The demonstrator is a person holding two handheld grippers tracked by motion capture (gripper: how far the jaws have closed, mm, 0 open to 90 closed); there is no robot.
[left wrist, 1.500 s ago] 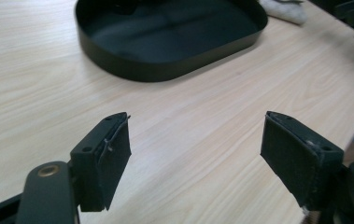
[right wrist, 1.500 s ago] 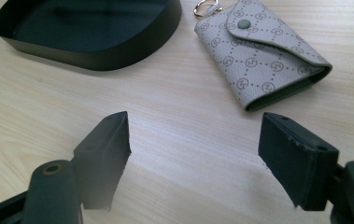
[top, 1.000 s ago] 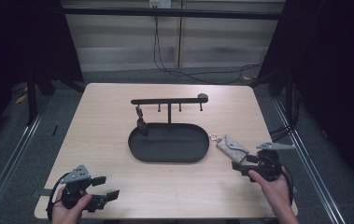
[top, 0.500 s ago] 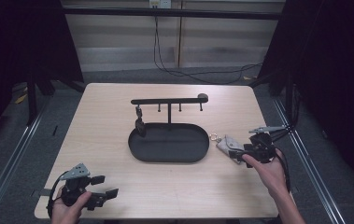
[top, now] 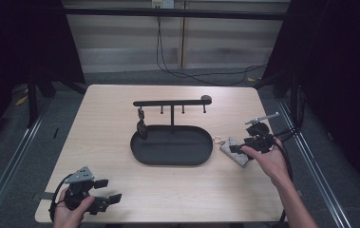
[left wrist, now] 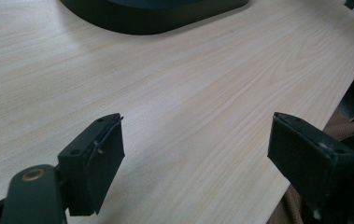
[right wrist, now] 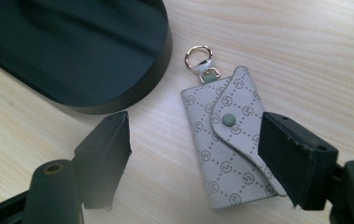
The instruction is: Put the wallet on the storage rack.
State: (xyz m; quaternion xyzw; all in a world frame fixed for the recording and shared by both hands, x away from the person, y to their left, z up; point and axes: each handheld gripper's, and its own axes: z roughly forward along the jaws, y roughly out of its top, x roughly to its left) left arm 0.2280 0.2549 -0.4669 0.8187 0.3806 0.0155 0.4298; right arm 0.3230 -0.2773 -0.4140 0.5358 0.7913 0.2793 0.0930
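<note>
Pointing ring-first (lengthwise) at tray (right wrist: 132,100): key pouch (right wrist: 230,140)

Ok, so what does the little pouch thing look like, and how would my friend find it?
Find the black oval tray in the middle of the wooden table. Just off its right end lies the small key pouch, between the open jaws of the right gripper. It is pale grey with a circle-and-diamond pattern, a green snap and a gold ring.

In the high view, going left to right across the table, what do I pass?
Left gripper open in the hand at the near-left corner → black oval tray with its hook-rail stand → small grey patterned key pouch with a gold ring → right gripper, open over the pouch.
</note>
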